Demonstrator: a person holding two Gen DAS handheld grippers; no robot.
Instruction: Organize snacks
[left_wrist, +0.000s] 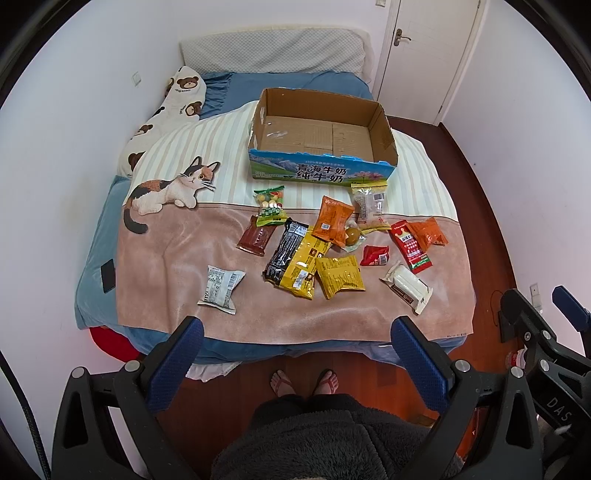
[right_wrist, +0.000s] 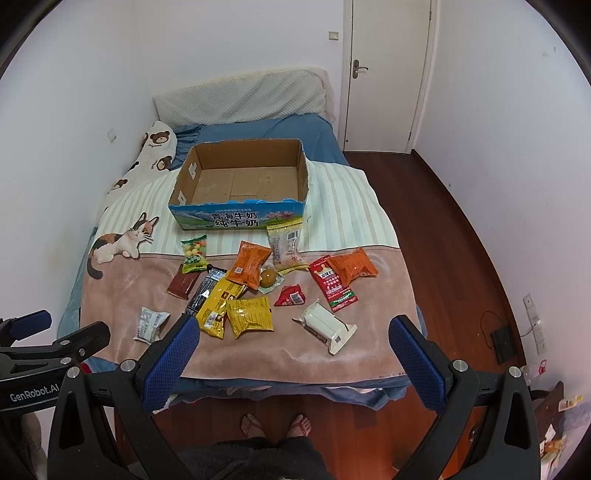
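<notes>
Left wrist view: cardboard box (left_wrist: 321, 129) on bed (left_wrist: 159, 266) holds nothing — snacks (left_wrist: 317, 240) all loose on blanket before it. Left tongs (left_wrist: 295, 339) spread, hold nothing.

Right wrist view: same. Right tongs (right_wrist: 291, 339) spread, clear of packets. Task not begun, I judge.

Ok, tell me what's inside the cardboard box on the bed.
The cardboard box holds no snacks: only its bare brown floor flaps show. The strip of floor right behind the near printed wall is hidden in both views.

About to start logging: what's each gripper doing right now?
Left gripper: open, holding nothing.
Right gripper: open, holding nothing.
</notes>
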